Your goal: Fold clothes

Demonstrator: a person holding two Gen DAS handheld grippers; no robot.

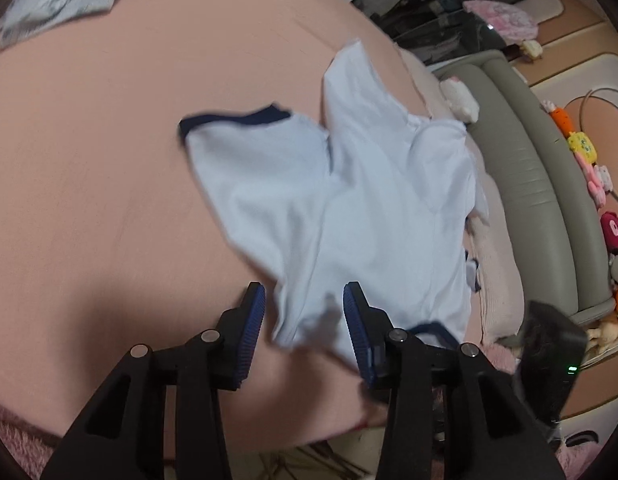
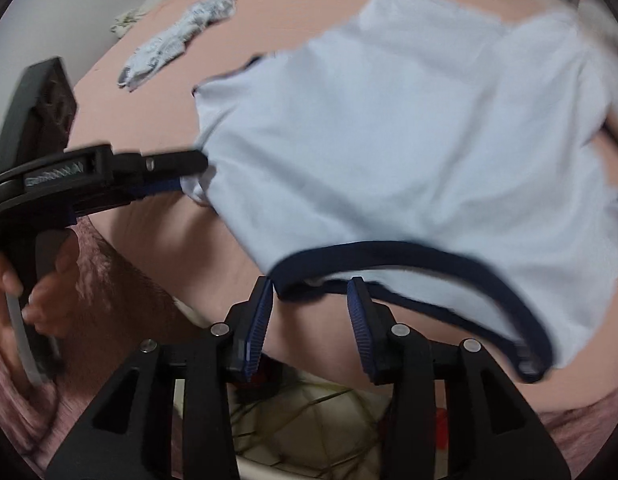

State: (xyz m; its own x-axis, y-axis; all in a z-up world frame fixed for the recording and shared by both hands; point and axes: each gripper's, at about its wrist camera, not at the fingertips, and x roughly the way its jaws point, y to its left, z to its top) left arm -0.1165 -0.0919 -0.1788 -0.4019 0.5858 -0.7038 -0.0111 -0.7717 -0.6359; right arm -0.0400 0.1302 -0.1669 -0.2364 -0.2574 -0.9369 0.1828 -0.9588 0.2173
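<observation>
White T-shirt [image 2: 409, 140] lies on pink bed [image 1: 89, 160], seemingly unheld.

The T-shirt [image 1: 365, 200] lies spread on the bed [image 1: 89, 160], near its right edge in the left wrist view; the left hand-held gripper [image 1: 305, 320] sits over the shirt's near corner, cloth between its fingers, seemingly not pinched; in the right wrist view the right hand-held gripper [image 2: 311, 304] straddles the collar [image 2: 409, 256] at the shirt's near edge; a crumpled garment [image 2: 177, 36] lies well apart, far back on the bed; right of the bed runs a padded bench [image 1: 521, 168], toys [image 1: 589, 168] lined up beyond it.
</observation>
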